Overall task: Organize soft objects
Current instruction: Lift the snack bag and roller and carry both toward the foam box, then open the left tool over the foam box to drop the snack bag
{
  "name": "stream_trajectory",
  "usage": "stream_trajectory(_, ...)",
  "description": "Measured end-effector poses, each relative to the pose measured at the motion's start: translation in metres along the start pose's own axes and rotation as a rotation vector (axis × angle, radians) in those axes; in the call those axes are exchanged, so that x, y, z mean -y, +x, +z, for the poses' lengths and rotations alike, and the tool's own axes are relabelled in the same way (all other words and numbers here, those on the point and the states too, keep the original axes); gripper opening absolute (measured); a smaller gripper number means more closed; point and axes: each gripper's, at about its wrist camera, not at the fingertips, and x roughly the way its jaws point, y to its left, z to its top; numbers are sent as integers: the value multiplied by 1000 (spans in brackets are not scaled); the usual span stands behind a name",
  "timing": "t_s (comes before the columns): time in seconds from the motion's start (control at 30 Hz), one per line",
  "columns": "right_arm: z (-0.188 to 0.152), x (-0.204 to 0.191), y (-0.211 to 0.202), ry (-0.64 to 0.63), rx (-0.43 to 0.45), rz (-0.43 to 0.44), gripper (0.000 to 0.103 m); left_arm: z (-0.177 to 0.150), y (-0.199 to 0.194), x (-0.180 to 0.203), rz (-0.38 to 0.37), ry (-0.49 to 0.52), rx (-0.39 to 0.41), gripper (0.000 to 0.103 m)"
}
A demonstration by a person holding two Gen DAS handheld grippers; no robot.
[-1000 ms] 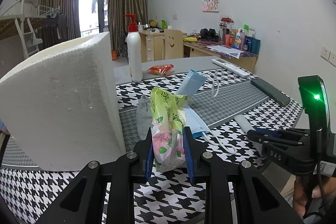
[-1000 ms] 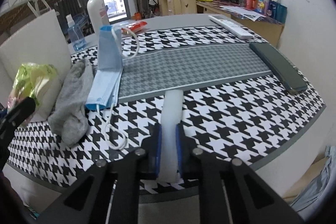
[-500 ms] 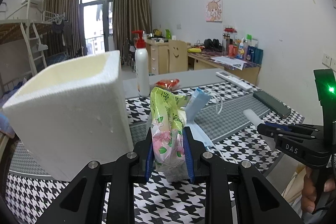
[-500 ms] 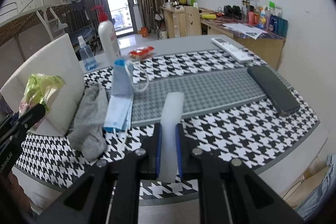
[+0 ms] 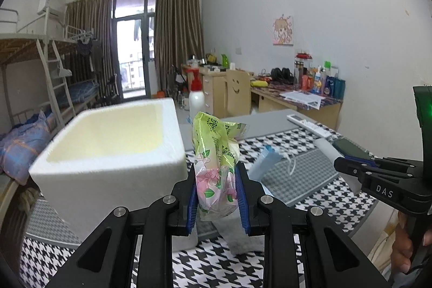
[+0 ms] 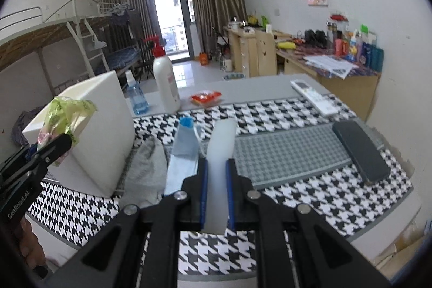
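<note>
**Both grippers loaded, held above table**

L gripper [image 5: 216, 196] clamped on green floral tissue pack [image 5: 216, 153], held in the air just right of the white foam box [image 5: 108, 153], box open-topped. R gripper [image 6: 216, 190] clamped on a pale translucent strip [image 6: 220, 153], off the houndstooth table [image 6: 310, 196]. Blue face masks [image 6: 182, 153] and grey cloth [image 6: 147, 166] lie on the table beside the box.
</note>
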Motion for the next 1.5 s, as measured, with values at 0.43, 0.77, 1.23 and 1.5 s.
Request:
stream_trajectory(0.43,26,-16,-6,-37,71,47,16,26,-12,-10,29,-14,71,27)
stream_trajectory(0.77,42,-27,-10,-65,118,87,16,41,-24,-21,54,-19,121,27)
stream_trajectory(1.23,61,-40,-9,-87,158,149,16,53,-35,-32,123,-28,176,27)
stream_trajectory(1.5,67,-56,-10,-114,171,186,16,53,-34,-43,167,-40,177,27)
